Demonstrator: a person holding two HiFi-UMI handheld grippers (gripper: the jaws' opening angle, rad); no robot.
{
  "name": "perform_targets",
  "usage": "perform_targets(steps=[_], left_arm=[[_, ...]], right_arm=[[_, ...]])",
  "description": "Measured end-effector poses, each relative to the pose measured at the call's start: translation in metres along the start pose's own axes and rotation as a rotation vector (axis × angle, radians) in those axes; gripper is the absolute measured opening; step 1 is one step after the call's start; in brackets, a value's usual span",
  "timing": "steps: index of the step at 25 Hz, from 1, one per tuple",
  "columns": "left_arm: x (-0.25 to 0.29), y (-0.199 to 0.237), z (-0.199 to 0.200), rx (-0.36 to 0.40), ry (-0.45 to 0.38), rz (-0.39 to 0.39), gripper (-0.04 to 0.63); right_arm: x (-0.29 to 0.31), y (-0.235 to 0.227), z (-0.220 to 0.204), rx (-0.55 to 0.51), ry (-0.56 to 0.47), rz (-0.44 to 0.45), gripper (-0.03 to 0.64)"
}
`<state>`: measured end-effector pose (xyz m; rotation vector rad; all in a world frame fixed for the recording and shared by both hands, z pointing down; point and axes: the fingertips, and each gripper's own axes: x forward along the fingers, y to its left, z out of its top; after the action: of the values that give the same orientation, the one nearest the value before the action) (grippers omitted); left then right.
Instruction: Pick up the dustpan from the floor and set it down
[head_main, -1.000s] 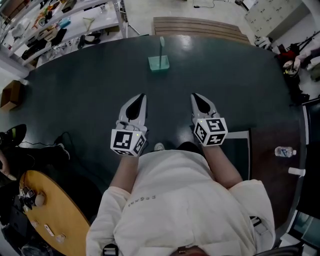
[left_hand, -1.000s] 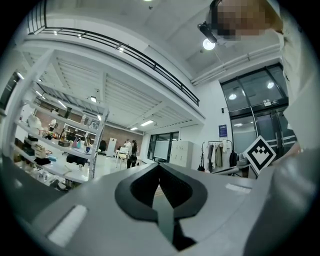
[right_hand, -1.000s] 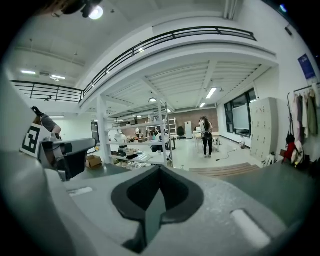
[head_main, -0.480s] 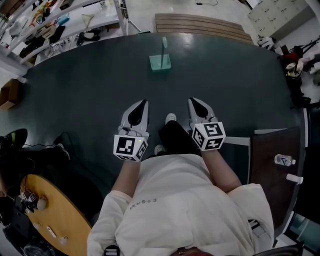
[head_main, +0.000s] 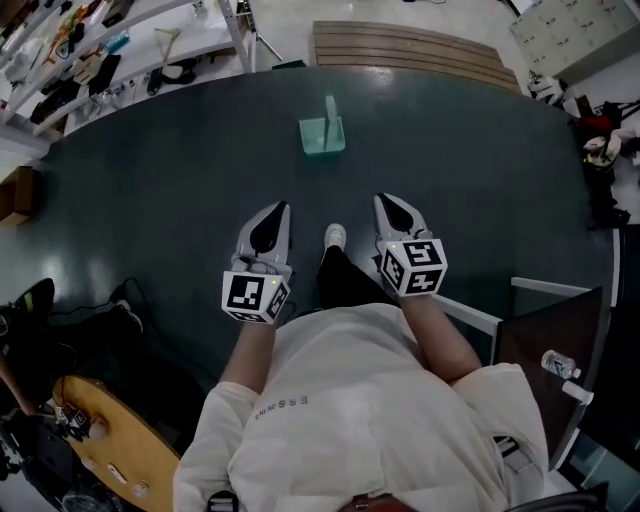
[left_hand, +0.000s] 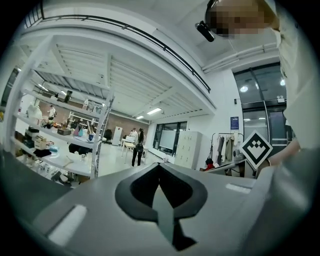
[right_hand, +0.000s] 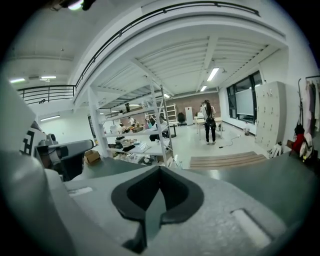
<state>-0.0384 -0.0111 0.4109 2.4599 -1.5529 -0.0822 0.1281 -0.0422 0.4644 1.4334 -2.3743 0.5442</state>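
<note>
In the head view a pale green dustpan (head_main: 322, 131) with an upright handle stands on the dark floor mat (head_main: 160, 190), well ahead of both grippers. My left gripper (head_main: 282, 207) and right gripper (head_main: 380, 199) are held side by side in front of the person's body, pointing toward the dustpan and far short of it. Both are shut with nothing in them. The left gripper view shows its closed jaws (left_hand: 159, 166) against the room, and the right gripper view shows closed jaws (right_hand: 160, 168) too. Neither gripper view shows the dustpan.
A slatted wooden platform (head_main: 415, 48) lies beyond the mat. Cluttered white shelves (head_main: 110, 55) stand at the far left. A round wooden table (head_main: 115, 450) is at the near left, a water bottle (head_main: 558, 363) at the right. The person's shoe (head_main: 335, 236) shows between the grippers.
The person has stepped forward over the mat, one foot now showing between the grippers. Both grippers moved ahead with the body and stayed shut. The dustpan has not moved.
</note>
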Motion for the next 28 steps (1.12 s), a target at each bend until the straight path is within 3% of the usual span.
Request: perform_targets(steps=[9,15,26,27,28], left_arm=[[0.129,0.072,0.012,-0.028,0.022,0.052,0.005],[0.186,0.123,0.000,-0.014,0.087,0.050,0.005],[0.284,0.199,-0.022,-0.056,0.179,-0.076,0.005],[0.290,0.203,-0.026,-0.063,0.198,-0.083,0.005],[0.297,0.207,-0.030,-0.068,0.215,-0.091,0.005]], right_arm=[[0.120,-0.058,0.049,-0.038,0.067,0.039,-0.008],[0.195,-0.086,0.053,-0.039,0.144,-0.035,-0.008],[0.315,-0.115,0.028,0.017,0.328,-0.178,-0.008],[0.324,-0.114,0.020,0.024,0.362,-0.169,0.004],[0.334,-0.113,0.011,0.030,0.400,-0.159,0.104]])
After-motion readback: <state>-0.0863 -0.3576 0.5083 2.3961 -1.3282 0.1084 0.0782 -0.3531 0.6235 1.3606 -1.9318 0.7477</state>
